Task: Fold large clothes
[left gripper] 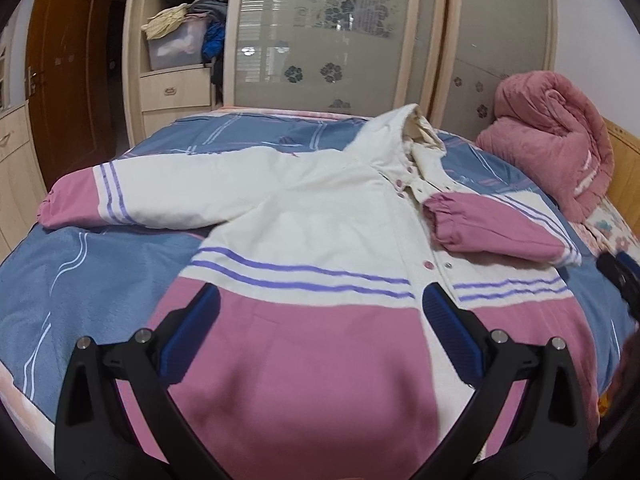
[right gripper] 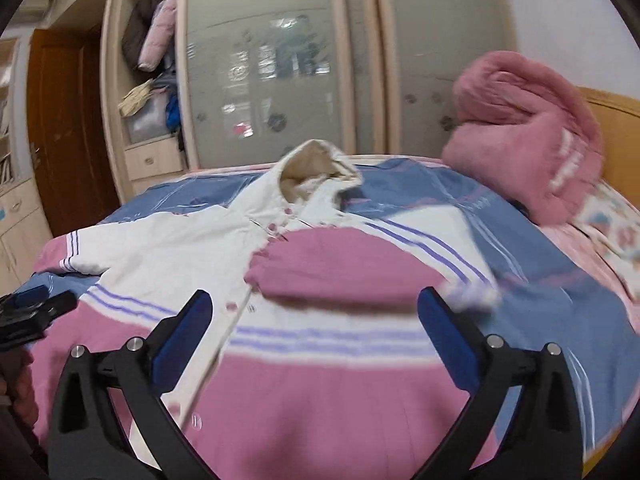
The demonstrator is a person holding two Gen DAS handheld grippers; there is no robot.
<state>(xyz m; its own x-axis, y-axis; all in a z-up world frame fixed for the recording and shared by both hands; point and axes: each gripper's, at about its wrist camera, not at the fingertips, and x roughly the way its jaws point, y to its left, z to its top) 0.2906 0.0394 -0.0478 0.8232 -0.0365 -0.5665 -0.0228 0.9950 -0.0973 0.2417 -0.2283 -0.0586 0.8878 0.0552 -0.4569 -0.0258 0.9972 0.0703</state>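
Left wrist view: blue-padded fingers (left gripper: 196, 320) of the left gripper (left gripper: 320, 312) stood wide apart above the pink hem of the jacket (left gripper: 320, 220), nothing between them. Jacket lay front-up, spread flat on the blue bedspread (left gripper: 60, 264), hood (left gripper: 416, 132) toward the wardrobe (left gripper: 336, 40). One sleeve (left gripper: 132, 200) stretched out toward the left edge; the other sleeve (left gripper: 496, 228) lay folded across the chest, pink cuff near the snap placket. Rolled pink quilt (left gripper: 556, 136) sat at the far right of the bed. Right gripper (left gripper: 620, 276) showed only as a dark shape at the right edge.

Right wrist view (blurred): right gripper (right gripper: 316, 316) jaws spread wide and empty, over the jacket's lower front, just short of the folded sleeve (right gripper: 360, 264). Left gripper (right gripper: 32, 312) was visible at the left edge, over the jacket's side.
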